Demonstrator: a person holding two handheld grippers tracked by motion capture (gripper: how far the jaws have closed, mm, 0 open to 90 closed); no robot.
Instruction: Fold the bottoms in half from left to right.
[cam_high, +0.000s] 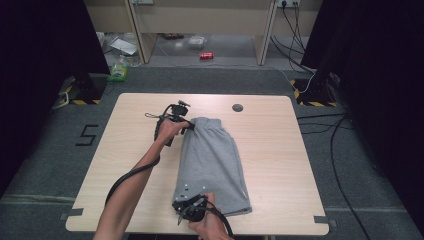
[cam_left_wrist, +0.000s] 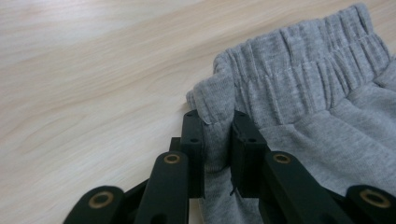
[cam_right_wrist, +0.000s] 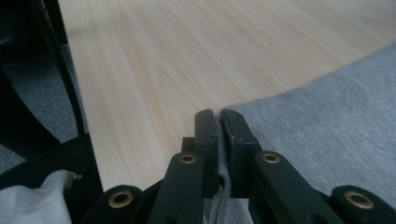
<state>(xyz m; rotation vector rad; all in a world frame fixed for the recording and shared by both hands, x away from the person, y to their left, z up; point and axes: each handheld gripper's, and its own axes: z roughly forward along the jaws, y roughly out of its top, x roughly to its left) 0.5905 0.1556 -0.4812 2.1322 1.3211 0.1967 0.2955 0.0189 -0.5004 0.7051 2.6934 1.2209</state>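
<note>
grey shorts (cam_high: 212, 162) lie folded lengthwise down the middle of the wooden table (cam_high: 280, 150), the left gripper (cam_high: 183, 123) pinching the elastic waistband corner at the far end and the right gripper (cam_high: 191, 204) clamped on the hem corner at the near edge. the soft, light jersey looks sure to sag between the two holds, so the thicker seamed corners seem the firmest places to grip. the left gripper view shows bunched waistband cloth (cam_left_wrist: 219, 121) between the jaws, which the high view hides behind the hands.

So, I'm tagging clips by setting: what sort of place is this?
Probably a lab or recording room: dark curtains at both sides, cables across the grey carpet, hazard-striped stand bases, and one wooden table.
</note>
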